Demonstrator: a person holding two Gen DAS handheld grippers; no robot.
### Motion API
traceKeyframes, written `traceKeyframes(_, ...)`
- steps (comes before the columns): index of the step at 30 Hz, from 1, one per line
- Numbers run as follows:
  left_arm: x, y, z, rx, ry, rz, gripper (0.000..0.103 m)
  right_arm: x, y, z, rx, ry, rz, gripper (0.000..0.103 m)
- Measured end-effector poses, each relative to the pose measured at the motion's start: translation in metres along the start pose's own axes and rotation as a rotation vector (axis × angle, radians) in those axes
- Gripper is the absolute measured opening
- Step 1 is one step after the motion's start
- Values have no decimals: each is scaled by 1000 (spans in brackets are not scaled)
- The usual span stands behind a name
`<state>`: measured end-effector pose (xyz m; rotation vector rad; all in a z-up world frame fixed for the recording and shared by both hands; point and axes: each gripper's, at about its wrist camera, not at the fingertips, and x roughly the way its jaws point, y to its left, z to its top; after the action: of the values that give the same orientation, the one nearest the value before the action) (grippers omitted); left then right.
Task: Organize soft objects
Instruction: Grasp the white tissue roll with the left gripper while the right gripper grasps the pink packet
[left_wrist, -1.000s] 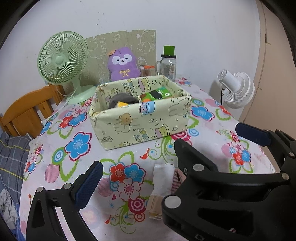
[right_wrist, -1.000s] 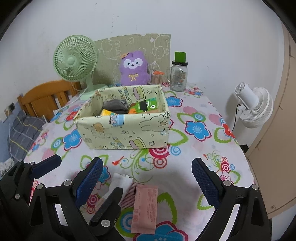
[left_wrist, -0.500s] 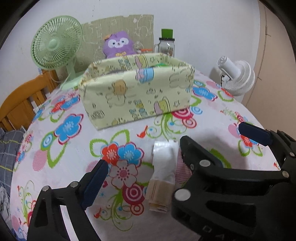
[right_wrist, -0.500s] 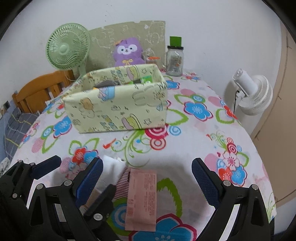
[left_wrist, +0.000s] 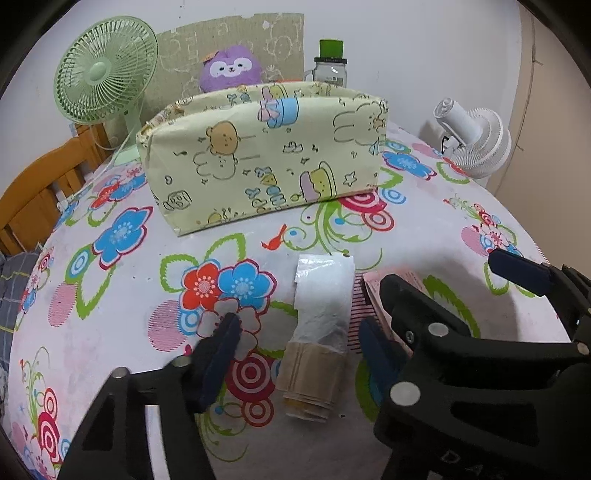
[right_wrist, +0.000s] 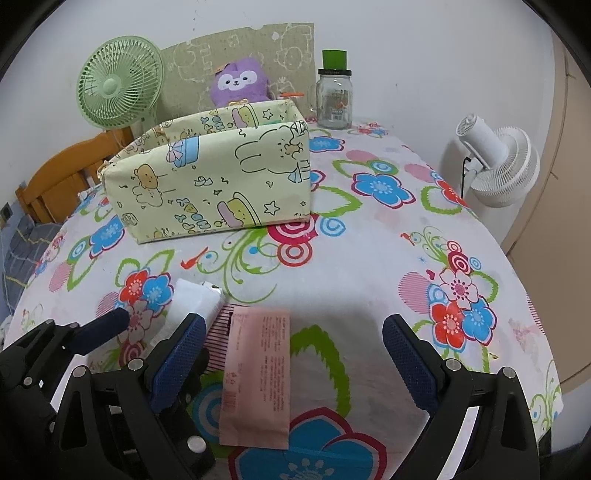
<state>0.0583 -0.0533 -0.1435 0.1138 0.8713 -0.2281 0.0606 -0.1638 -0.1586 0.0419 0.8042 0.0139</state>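
Packet (left_wrist: 319, 332), white at the top and tan at the bottom, lies flat on the flowered cloth (left_wrist: 110, 295) at 6 o'clock from the box (left_wrist: 258, 162), well apart from it. In the left wrist view the left gripper (left_wrist: 295, 354) straddles the packet: one blue pad at 9 o'clock of it, the other at 3 o'clock. Jaws are closing with the packet between them; the pads are not yet pressing on it.

Pink sachet (right_wrist: 258, 373) lies just beside the packet, at its 3 o'clock, over a striped patch of the cloth. In the right wrist view the right gripper (right_wrist: 291, 365) stands over the sachet with jaws wide open, one pad at 9 o'clock and one at 3 o'clock, both apart from it.

The box, pale green with cartoon print, stands open-topped toward 12 o'clock. Contents cannot be told from either view.

Behind the box: purple plush (right_wrist: 240, 83) at 12 o'clock, jar (right_wrist: 334, 98) with green lid at 1 o'clock, green fan (right_wrist: 120, 83) at 10 o'clock. White fan (right_wrist: 498, 166) stands off the cloth's edge at 3 o'clock. Wooden chair (left_wrist: 33, 188) shows at 9 o'clock.
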Motion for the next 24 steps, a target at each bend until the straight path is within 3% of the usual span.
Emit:
traceKeyframes(11,2,-3,-5,4,19,-16,39,4,2,-3,-5,27,8,98)
traceKeyframes(13,1,-3,-6,1,19,-14,34,5,3,-4,-5,32,11,92)
traceKeyframes(17,-2,2,-7,-26,21,31,30,8,6,-5,9,61,28,85)
traceKeyframes(24,-7,6,-15,-24,17,36,30,14,14,-7,-3,109,26,78)
